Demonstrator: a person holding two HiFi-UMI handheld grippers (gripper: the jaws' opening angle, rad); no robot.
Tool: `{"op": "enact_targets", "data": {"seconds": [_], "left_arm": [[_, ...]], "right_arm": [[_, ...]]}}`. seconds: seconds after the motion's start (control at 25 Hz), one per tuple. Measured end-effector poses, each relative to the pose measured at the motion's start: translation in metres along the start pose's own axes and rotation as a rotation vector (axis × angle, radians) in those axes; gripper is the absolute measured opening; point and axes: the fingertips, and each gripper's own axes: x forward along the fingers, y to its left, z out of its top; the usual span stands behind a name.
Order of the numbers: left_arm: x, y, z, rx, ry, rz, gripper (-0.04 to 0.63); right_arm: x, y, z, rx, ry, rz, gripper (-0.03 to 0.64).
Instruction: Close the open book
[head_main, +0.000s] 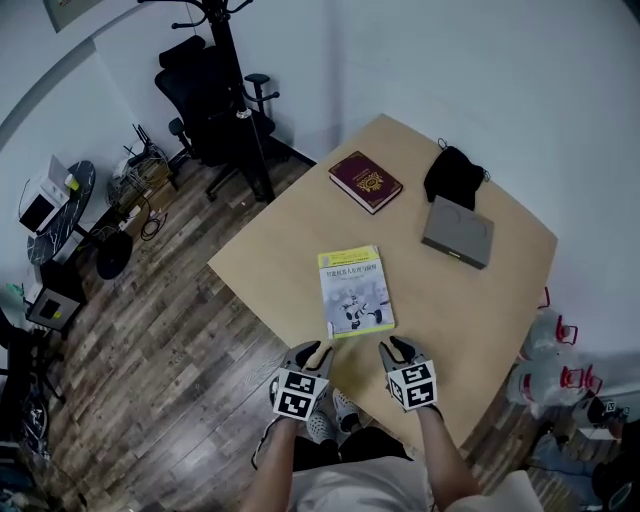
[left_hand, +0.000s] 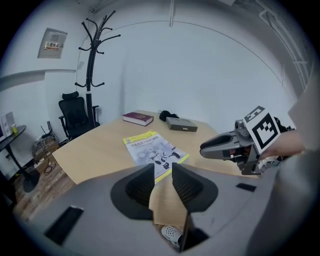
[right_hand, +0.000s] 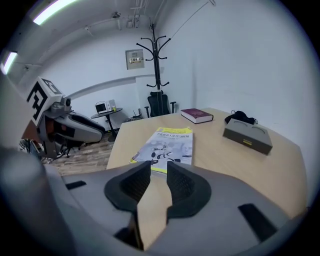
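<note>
We see yellow book (head_main: 355, 291) lying shut, cover up, middle of table (head_main: 262, 262), at 12 o'clock from our grippers. Jaws of left gripper (head_main: 314, 350) and right gripper (head_main: 393, 347) spread, pinching nothing. We judge book lies as task wants; no open book seen. Count: two books, red book (head_main: 365, 181) at 12 o'clock; one box (head_main: 458, 232); one pouch (head_main: 453, 175).

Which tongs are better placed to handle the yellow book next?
Right, narrowly: the right tongs stand open and empty with the yellow book straight ahead. The left tongs are equally near, also open. The book already lies closed.
</note>
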Motion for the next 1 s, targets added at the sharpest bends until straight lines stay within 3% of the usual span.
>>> {"op": "enact_targets", "data": {"seconds": [0.28,0.44,1.0], "left_arm": [[-0.026,-0.005,-0.007,-0.023,-0.066,-0.01,0.121],[-0.039,-0.007,-0.018,-0.04,-0.083,-0.02,0.121],[-0.089,-0.013,-0.04,-0.052,-0.123,-0.026,0.09]], "right_arm": [[-0.033,0.025,-0.007,0.019,-0.014,-0.05,0.11],[-0.039,0.04,-0.016,0.08,-0.036,-0.086,0.104],[-0.064,0.098,-0.031,0.123,-0.111,-0.11,0.068]]}}
